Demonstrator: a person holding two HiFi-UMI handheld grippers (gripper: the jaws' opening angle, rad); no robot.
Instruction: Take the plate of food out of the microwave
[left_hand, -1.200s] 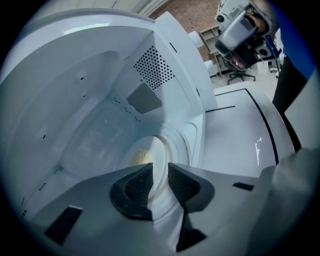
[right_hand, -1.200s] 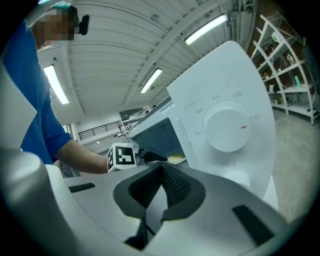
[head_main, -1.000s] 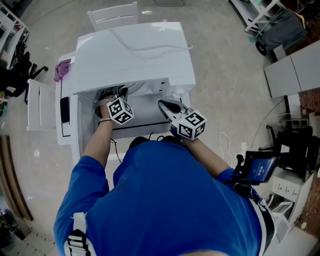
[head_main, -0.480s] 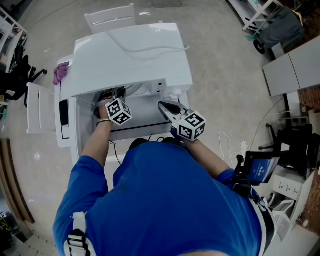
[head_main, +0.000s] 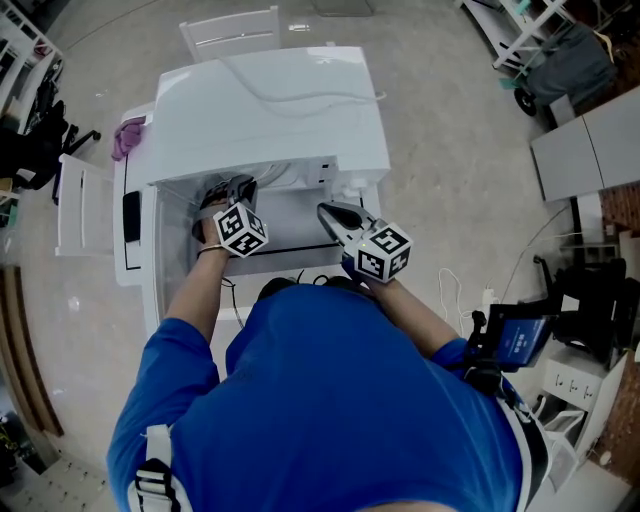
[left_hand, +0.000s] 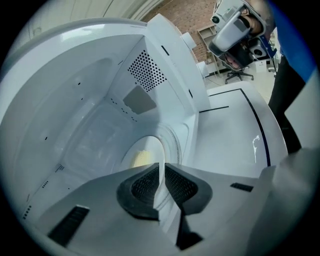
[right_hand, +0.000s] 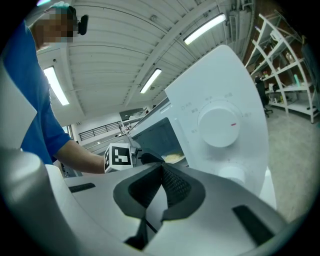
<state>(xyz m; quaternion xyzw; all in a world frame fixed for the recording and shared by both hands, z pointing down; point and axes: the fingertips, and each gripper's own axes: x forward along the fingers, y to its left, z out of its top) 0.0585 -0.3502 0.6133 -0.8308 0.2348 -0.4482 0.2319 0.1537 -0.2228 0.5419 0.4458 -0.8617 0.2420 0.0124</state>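
The white microwave (head_main: 270, 110) stands with its door (head_main: 135, 225) swung open to the left. Inside the cavity lies a white plate (left_hand: 148, 148) with yellow food (left_hand: 142, 158) on it. My left gripper (left_hand: 161, 171) reaches into the cavity (head_main: 226, 192), and its jaws pinch the plate's near rim. The plate shows again in the right gripper view (right_hand: 173, 158), beside the left gripper's marker cube (right_hand: 118, 156). My right gripper (head_main: 330, 212) hovers in front of the microwave's control side, shut with nothing between its pads (right_hand: 172, 185).
The control panel with a round knob (right_hand: 218, 121) rises close to the right gripper. A purple cloth (head_main: 127, 137) lies left of the microwave. A white chair (head_main: 230, 30) stands behind it. A black cart (head_main: 520, 335) and cables are at the right.
The left gripper stays inside the cavity and has barely shifted toward me. The right gripper has held still.
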